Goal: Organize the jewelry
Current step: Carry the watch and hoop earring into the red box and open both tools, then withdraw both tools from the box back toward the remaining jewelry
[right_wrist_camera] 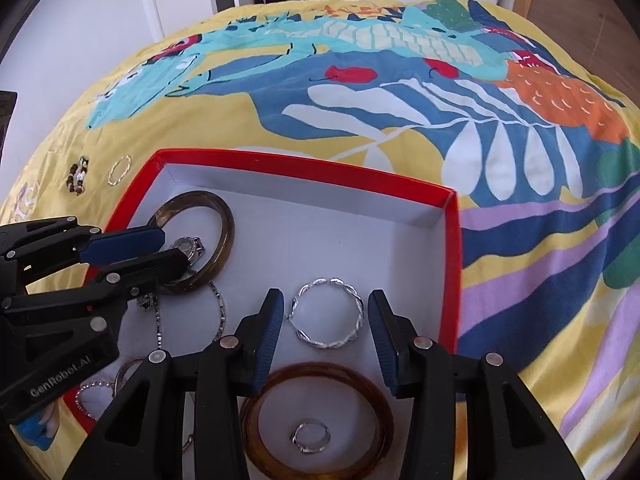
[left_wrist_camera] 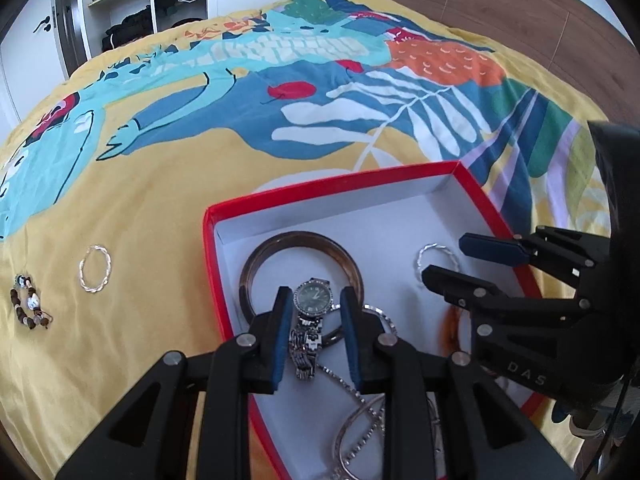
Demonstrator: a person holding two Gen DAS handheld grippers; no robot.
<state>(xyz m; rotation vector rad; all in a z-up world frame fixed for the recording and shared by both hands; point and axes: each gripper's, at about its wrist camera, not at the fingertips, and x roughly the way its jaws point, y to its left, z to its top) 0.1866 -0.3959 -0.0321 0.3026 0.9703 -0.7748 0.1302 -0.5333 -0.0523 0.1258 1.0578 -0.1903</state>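
Big yellow bedspread with a loud tropical print [left_wrist_camera: 168,184] takes up most of both views: turquoise animal shapes toward 10 o'clock, a blue patch with white fern leaves in the middle, a couple of red blobs around 12, and an orange speckled patch toward 1 or 2 o'clock. Lilac and navy stripes run off at 3 to 4 o'clock in the right wrist view. Behind the bed, up at 11 to 12 o'clock, is a white open wardrobe [left_wrist_camera: 132,4] with dark folded clothes on the shelves and a light jacket hanging. Brown wooden wall panelling [left_wrist_camera: 500,4] fills the 1 o'clock corner.
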